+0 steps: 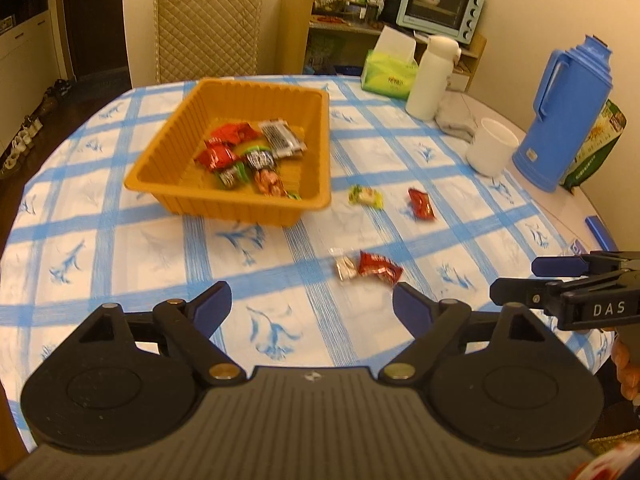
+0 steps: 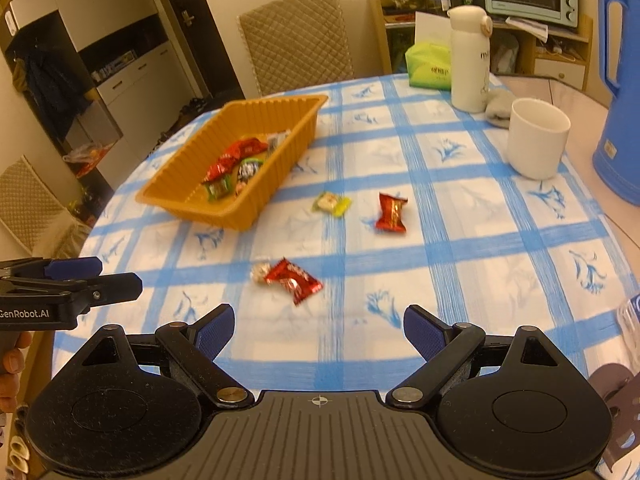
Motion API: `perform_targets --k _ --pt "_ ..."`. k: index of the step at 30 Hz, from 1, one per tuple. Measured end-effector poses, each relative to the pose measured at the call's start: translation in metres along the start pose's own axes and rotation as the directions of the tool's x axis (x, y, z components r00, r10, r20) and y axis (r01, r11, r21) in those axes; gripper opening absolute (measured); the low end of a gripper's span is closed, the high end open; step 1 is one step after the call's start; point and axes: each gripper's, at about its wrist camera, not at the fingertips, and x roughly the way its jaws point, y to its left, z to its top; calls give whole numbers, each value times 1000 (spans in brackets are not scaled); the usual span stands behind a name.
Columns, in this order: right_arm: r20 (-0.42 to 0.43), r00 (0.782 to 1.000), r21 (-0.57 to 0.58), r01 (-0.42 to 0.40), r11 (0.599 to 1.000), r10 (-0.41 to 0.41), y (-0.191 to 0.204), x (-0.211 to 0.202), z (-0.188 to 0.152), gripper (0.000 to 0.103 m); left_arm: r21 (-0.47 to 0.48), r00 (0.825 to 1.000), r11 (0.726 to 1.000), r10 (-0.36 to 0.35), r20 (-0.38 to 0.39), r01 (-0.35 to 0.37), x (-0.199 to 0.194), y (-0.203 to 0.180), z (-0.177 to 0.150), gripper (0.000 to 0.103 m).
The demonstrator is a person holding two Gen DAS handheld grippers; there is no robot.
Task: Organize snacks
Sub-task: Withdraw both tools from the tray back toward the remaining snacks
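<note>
An orange tray point(image 1: 168, 136) point(image 2: 188, 184) on the checked tablecloth holds several wrapped snacks point(image 1: 248, 152) point(image 2: 236, 164). Loose on the cloth lie a red snack point(image 1: 378, 266) point(image 2: 294, 278) touching a small pale candy point(image 1: 346, 268) point(image 2: 260, 272), a yellow-green snack point(image 1: 366, 196) point(image 2: 332, 203) and another red snack point(image 1: 421, 204) point(image 2: 392, 213). My left gripper point(image 1: 312, 304) point(image 2: 116, 276) is open and empty, just short of the nearest red snack. My right gripper point(image 2: 318, 330) point(image 1: 516, 278) is open and empty, hovering at the near table edge.
A white mug point(image 1: 492, 146) point(image 2: 538, 142), a blue thermos jug point(image 1: 564, 112) point(image 2: 620, 92), a white bottle point(image 1: 430, 76) point(image 2: 470, 56), a grey cloth point(image 1: 454, 120) and a green tissue pack point(image 1: 390, 74) point(image 2: 428, 66) stand at the back right. A quilted chair point(image 1: 208, 28) point(image 2: 296, 40) stands behind the table.
</note>
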Motion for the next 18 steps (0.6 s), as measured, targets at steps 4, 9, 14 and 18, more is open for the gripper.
perform_targets --k 4,9,14,18 --pt "-20 1000 -8 7 1000 -7 -4 6 -9 91 5 1000 1000 -6 -27 6 10 -7 -5 82" --pt "-44 999 -21 8 1000 -9 -9 18 -16 91 25 999 1000 1 -52 0 23 -12 -10 81" --pt "-64 998 -33 5 999 -7 -10 29 -18 91 38 997 999 -1 -79 4 35 -15 -10 81" --pt "-77 997 -40 1 999 -4 -9 37 -16 91 45 995 999 -8 -99 13 44 -16 -11 80"
